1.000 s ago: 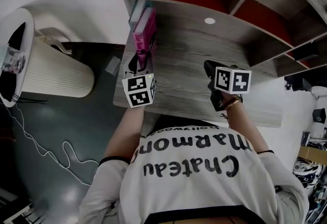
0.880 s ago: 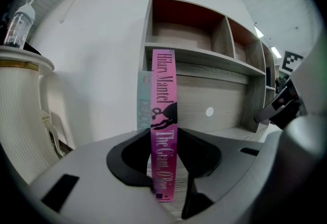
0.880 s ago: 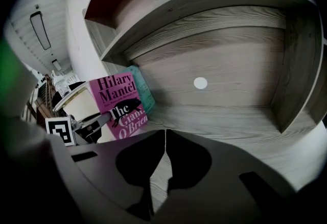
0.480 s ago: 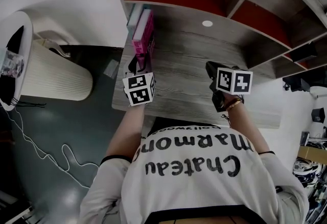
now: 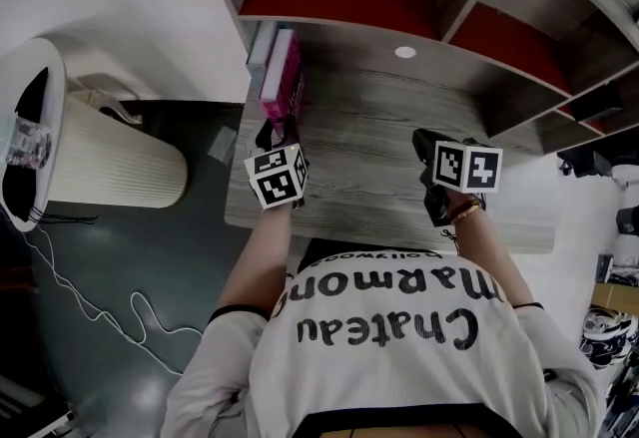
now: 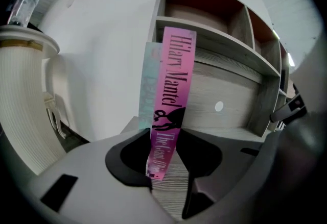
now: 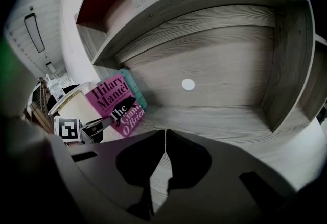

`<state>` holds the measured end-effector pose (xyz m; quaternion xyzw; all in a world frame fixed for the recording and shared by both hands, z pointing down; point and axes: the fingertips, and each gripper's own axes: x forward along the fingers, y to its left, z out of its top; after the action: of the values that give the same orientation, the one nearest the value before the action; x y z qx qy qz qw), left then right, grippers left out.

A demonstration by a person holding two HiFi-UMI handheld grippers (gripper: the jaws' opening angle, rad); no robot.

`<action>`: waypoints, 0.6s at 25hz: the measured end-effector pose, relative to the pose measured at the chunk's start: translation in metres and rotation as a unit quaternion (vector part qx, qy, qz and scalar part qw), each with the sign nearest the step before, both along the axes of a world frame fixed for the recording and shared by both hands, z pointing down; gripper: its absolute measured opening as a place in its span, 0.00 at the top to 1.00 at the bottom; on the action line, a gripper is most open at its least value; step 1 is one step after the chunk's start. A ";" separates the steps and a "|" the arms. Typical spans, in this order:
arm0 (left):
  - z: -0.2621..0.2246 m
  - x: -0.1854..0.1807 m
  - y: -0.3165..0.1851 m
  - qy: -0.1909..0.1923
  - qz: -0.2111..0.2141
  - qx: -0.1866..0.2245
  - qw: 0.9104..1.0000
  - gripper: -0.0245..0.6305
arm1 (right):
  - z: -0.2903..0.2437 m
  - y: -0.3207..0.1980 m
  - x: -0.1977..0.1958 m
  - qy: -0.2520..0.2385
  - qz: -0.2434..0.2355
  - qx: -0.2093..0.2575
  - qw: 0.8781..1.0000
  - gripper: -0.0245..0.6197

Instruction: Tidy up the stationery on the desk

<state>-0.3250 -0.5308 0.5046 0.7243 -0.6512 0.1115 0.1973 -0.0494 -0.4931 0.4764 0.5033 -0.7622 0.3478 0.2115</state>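
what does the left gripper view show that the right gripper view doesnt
Only the left gripper view: the pink book seen spine-on, gripped between the jaws of the left gripper.
Only the right gripper view: that book's front cover, the left gripper's marker cube, and the right gripper shut and empty.
Both: the pink book, a teal book behind it, the wooden desk with shelves, and the white disc on its back panel.

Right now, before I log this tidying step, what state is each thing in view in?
pink book: standing upright, gripped at its spine.
teal book: standing upright beside the pink book.
left gripper: jaws shut on the pink book.
right gripper: jaws shut, empty, over the desk.
white bin: upright on the floor.
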 end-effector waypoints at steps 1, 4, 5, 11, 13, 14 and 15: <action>0.002 0.000 -0.001 0.008 -0.005 -0.003 1.000 0.72 | 0.000 0.000 0.003 0.000 0.003 -0.001 1.000 0.93; 0.002 -0.001 -0.005 0.012 -0.013 -0.004 1.000 0.72 | 0.002 -0.001 0.007 -0.003 0.009 -0.003 1.000 0.93; 0.002 -0.002 -0.006 0.012 -0.014 -0.004 1.000 0.72 | 0.002 -0.001 0.008 -0.005 0.010 -0.004 1.000 0.93; 0.002 -0.002 -0.016 0.014 -0.024 -0.002 1.000 0.72 | 0.003 -0.004 0.009 -0.005 0.009 -0.005 1.000 0.93; 0.002 -0.002 -0.018 0.015 -0.028 -0.001 0.999 0.72 | 0.004 -0.005 0.010 -0.005 0.008 -0.006 1.000 0.93; 0.002 -0.002 -0.019 0.017 -0.031 0.000 0.999 0.72 | 0.004 -0.006 0.011 -0.005 0.008 -0.007 1.000 0.93; 0.003 -0.002 -0.020 0.020 -0.034 0.000 0.999 0.72 | 0.005 -0.006 0.011 -0.005 0.008 -0.007 1.000 0.93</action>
<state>-0.3271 -0.5507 0.5073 0.7035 -0.6716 0.0901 0.2143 -0.0383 -0.4993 0.4811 0.5060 -0.7567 0.3577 0.2084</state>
